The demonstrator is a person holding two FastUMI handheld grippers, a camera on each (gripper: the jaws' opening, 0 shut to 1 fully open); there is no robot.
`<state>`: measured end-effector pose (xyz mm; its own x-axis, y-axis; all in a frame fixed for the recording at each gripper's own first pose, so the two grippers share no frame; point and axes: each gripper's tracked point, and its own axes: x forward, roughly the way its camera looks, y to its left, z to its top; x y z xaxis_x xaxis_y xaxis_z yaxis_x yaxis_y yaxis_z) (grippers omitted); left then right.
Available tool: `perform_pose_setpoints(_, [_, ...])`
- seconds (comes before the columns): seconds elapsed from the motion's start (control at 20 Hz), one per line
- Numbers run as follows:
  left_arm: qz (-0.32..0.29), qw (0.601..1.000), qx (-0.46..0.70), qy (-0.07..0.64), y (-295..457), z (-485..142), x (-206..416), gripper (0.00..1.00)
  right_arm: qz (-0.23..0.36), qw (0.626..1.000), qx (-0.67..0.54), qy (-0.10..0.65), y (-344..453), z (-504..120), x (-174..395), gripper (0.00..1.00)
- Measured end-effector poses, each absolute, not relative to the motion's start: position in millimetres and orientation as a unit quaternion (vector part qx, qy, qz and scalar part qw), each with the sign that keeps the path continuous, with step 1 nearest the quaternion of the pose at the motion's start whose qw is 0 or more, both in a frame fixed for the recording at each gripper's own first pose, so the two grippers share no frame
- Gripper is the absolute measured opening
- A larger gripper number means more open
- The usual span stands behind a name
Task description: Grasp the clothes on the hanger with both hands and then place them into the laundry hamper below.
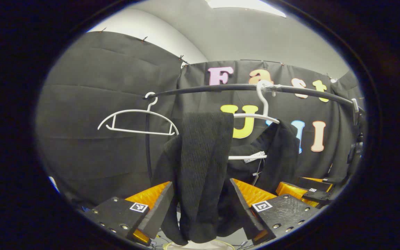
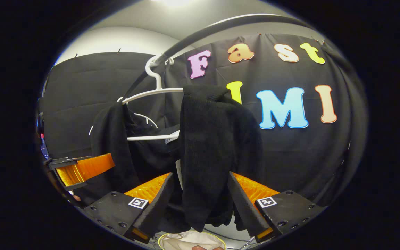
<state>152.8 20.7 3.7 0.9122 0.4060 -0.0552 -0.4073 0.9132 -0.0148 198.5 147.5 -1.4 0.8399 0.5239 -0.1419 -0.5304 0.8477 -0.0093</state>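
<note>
A black knitted garment [image 1: 203, 152] hangs from a white hanger [image 1: 259, 117] on the black rail [image 1: 221, 88]. One hanging part of it drops between the fingers of my left gripper [image 1: 201, 182], which stands open around the fabric. In the right gripper view the same garment [image 2: 214, 139] droops off the hanger [image 2: 158, 91], and another fold hangs between the fingers of my right gripper [image 2: 200, 175], also open. The right gripper [image 1: 304, 191] shows at the lower right of the left gripper view, the left gripper [image 2: 78, 169] at the left of the right one. The white hamper's [image 2: 186, 240] yellow rim lies below.
An empty white hanger [image 1: 137, 121] hangs on the rail to the left of the garment, beside a black upright post [image 1: 148, 149]. Black cloth walls close the booth behind and to both sides.
</note>
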Motion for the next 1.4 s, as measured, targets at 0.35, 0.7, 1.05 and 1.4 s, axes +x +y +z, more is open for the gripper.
perform_pose_setpoints(0.35, [0.254, 0.966, -0.017, 0.037, 35.1, -9.7, 183.1, 0.93, 0.295, 0.951, -0.03, 0.08, 174.2, -16.2, 232.7, 0.93])
perform_pose_setpoints(0.7, [0.28, 0.959, -0.01, 0.044, 43.5, -14.3, 203.4, 0.93, 0.301, 0.951, -0.019, 0.069, 188.4, -10.6, 252.9, 0.98])
perform_pose_setpoints(1.05, [0.301, 0.953, -0.006, 0.044, 56.6, -13.2, 207.8, 0.73, 0.317, 0.946, -0.024, 0.062, 191.6, -10.3, 267.8, 0.76])
perform_pose_setpoints(1.4, [0.262, 0.965, -0.01, 0.033, 51.5, -5.8, 192.8, 0.04, 0.338, 0.939, 0.015, 0.063, 185.2, -5.9, 275.9, 0.07])
